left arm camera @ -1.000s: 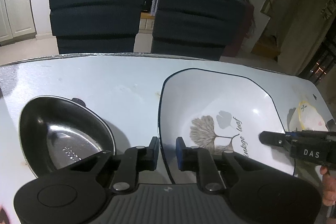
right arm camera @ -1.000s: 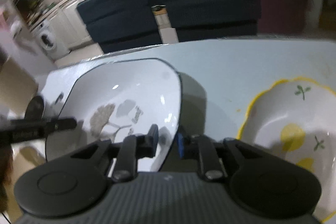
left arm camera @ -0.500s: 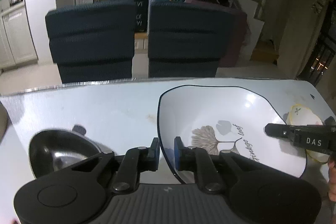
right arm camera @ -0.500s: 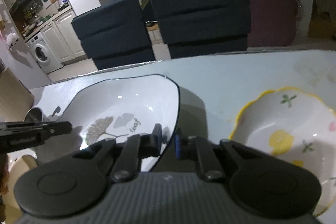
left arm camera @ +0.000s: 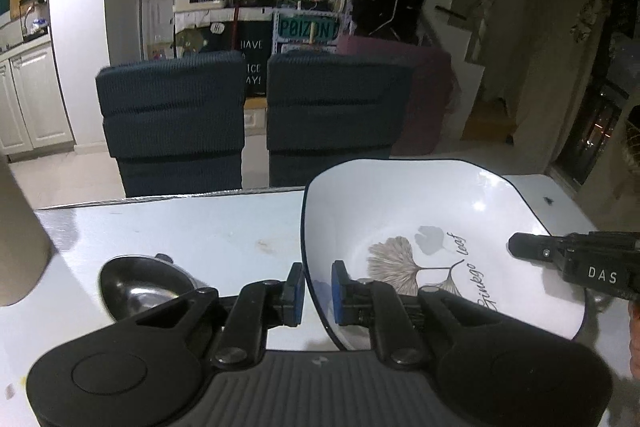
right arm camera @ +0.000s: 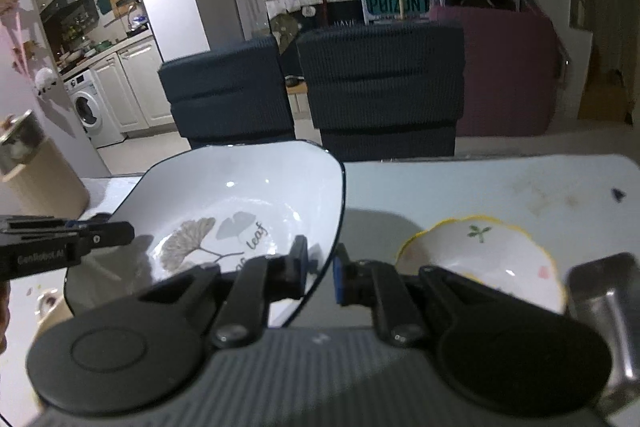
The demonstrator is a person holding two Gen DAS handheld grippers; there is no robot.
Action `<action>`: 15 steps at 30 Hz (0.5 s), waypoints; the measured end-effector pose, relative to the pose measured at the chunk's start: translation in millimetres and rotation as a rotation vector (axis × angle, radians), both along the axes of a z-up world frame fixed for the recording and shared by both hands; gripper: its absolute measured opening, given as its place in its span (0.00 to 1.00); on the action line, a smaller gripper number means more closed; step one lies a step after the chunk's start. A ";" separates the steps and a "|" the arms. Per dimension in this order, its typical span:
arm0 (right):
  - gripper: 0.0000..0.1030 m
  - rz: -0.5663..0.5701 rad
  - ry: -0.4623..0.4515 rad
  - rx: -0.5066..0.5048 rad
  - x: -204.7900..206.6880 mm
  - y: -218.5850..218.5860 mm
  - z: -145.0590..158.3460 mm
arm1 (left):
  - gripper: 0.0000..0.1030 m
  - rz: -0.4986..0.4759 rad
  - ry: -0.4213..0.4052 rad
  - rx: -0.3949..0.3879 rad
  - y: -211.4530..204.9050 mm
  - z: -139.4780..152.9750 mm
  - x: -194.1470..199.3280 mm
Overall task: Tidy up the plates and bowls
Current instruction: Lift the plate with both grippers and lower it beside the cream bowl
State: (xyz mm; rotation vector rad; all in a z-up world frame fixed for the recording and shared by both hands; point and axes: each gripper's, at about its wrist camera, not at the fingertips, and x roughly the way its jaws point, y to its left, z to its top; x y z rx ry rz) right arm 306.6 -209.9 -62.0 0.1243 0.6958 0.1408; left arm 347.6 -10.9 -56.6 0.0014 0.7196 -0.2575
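Observation:
A large white square plate [left arm camera: 432, 227] with a dark rim and a leaf print hangs above the pale table [left arm camera: 200, 231]. My left gripper [left arm camera: 318, 289] is shut on its left rim. My right gripper [right arm camera: 320, 269] is shut on the plate's [right arm camera: 248, 195] right rim. Each gripper's finger shows in the other view at the plate's far side. A shiny black bowl [left arm camera: 138, 285] rests on the table left of the left gripper. To the right of the right gripper sits a yellow-rimmed flowered bowl [right arm camera: 488, 255].
Two dark blue chair backs [left arm camera: 176, 119] stand behind the table's far edge [left arm camera: 168, 197]. A metal object [right arm camera: 608, 311] lies at the right of the right wrist view. A beige container [left arm camera: 20, 239] stands at the table's left end.
Both grippers have risen with the white plate between them, lifting it off the table. The black bowl and the flowered bowl stay on the table and now look lower and smaller.

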 end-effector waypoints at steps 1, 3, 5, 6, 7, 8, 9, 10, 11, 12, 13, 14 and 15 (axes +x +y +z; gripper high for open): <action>0.15 0.002 -0.007 -0.002 -8.2 0.8 5.0 | 0.14 0.001 -0.003 0.002 -0.8 7.0 -9.6; 0.15 0.006 -0.021 -0.001 -28.0 -0.4 16.6 | 0.14 0.002 -0.005 -0.003 -1.0 19.3 -27.8; 0.15 0.010 -0.028 -0.001 -46.6 -0.9 24.9 | 0.14 -0.002 -0.007 -0.006 0.7 31.2 -46.3; 0.15 0.013 -0.031 -0.001 -56.6 -1.1 29.6 | 0.14 -0.004 -0.008 -0.007 1.2 35.8 -55.1; 0.15 0.017 -0.034 -0.005 -63.2 0.2 32.8 | 0.14 -0.005 -0.010 -0.007 1.5 40.5 -64.4; 0.15 0.022 -0.038 -0.009 -71.1 1.1 36.5 | 0.14 -0.007 -0.014 -0.006 1.9 44.6 -74.8; 0.15 0.024 -0.045 -0.010 -81.9 1.5 40.8 | 0.14 -0.009 -0.017 -0.004 1.9 49.0 -85.1; 0.15 0.026 -0.051 -0.012 -89.3 2.1 44.1 | 0.14 -0.013 -0.019 -0.002 1.9 53.2 -95.2; 0.15 0.032 -0.056 -0.017 -99.4 2.6 47.3 | 0.14 -0.017 -0.020 -0.003 2.9 56.6 -105.5; 0.15 0.039 -0.059 -0.024 -109.7 2.8 50.0 | 0.14 -0.021 -0.020 -0.004 5.2 59.3 -114.7; 0.16 0.043 -0.061 -0.024 -115.6 3.3 52.6 | 0.14 -0.026 -0.020 -0.002 5.6 62.3 -124.9; 0.16 0.045 -0.062 -0.023 -125.2 3.0 54.7 | 0.14 -0.032 -0.022 -0.001 5.8 64.9 -133.7; 0.16 0.047 -0.061 -0.021 -131.4 2.1 56.1 | 0.14 -0.039 -0.022 -0.002 6.4 67.0 -143.1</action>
